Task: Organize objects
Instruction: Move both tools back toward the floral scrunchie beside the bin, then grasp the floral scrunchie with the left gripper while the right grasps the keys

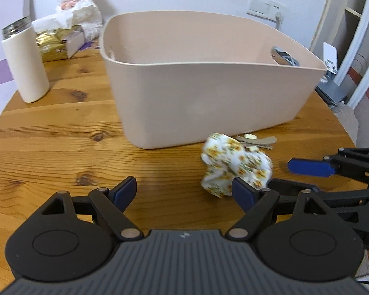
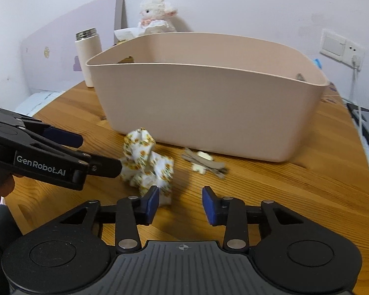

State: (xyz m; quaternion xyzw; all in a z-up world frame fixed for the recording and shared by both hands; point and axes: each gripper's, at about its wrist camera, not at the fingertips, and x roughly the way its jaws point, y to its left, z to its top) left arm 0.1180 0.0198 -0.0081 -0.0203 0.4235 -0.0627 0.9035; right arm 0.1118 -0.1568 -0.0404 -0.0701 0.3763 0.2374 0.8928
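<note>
Crumpled floral cloth [image 1: 236,164] on the wooden counter [image 1: 61,147], just in front of the pink bin [image 1: 204,98]. Left tongs [image 1: 184,193] spread wide, empty, low over the counter, cloth just ahead of the right-hand finger. Right tongs [image 2: 180,205] likewise spread, pinching nothing, cloth at the left-hand fingertip [image 2: 152,201]. Small beige clips [image 2: 205,163] lying beside the cloth, near the bin's base. Behind, at the counter's far edge: white flask [image 1: 24,61], plush lamb [image 1: 80,2].
</note>
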